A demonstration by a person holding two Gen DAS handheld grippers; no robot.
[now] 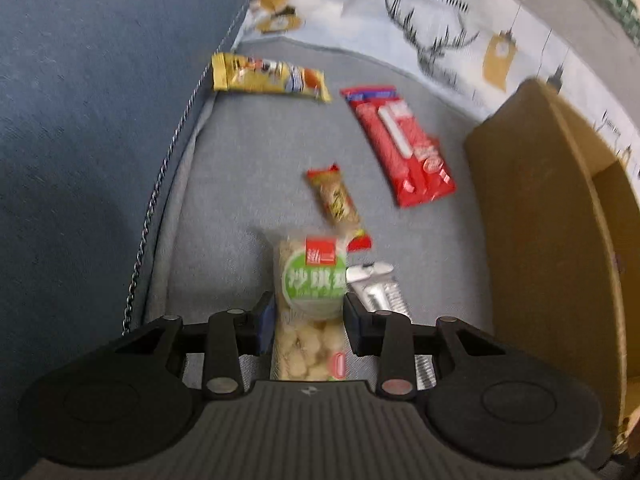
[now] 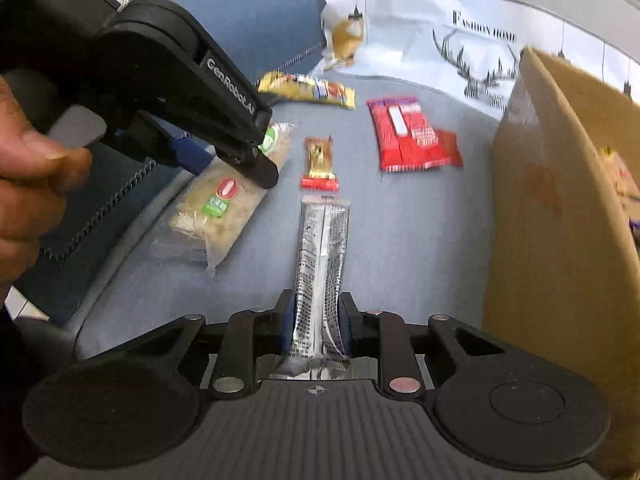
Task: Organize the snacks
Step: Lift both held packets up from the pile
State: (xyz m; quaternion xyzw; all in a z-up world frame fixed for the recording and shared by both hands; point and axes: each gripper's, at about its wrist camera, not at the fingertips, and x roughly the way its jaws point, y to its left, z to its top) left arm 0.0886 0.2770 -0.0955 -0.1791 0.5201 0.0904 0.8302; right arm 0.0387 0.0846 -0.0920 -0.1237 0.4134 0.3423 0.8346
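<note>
My left gripper [image 1: 309,312] is shut on a clear bag of pale puffed snacks with a green label [image 1: 310,304]; the bag also shows in the right wrist view [image 2: 224,204], with the left gripper [image 2: 232,152] clamped over it. My right gripper [image 2: 316,320] is shut on a long silver snack packet [image 2: 322,264], which also shows in the left wrist view [image 1: 380,292]. On the grey sofa seat [image 1: 240,168] lie a small red-brown bar [image 1: 336,200], a red packet [image 1: 404,148] and a yellow packet [image 1: 272,78]. A cardboard box [image 2: 560,220] stands at the right.
A blue sofa cushion [image 1: 88,120] with a zip edge rises at the left. A white cloth with a deer print [image 1: 432,32] covers the sofa back. The box holds some snack items [image 2: 618,176], only partly seen.
</note>
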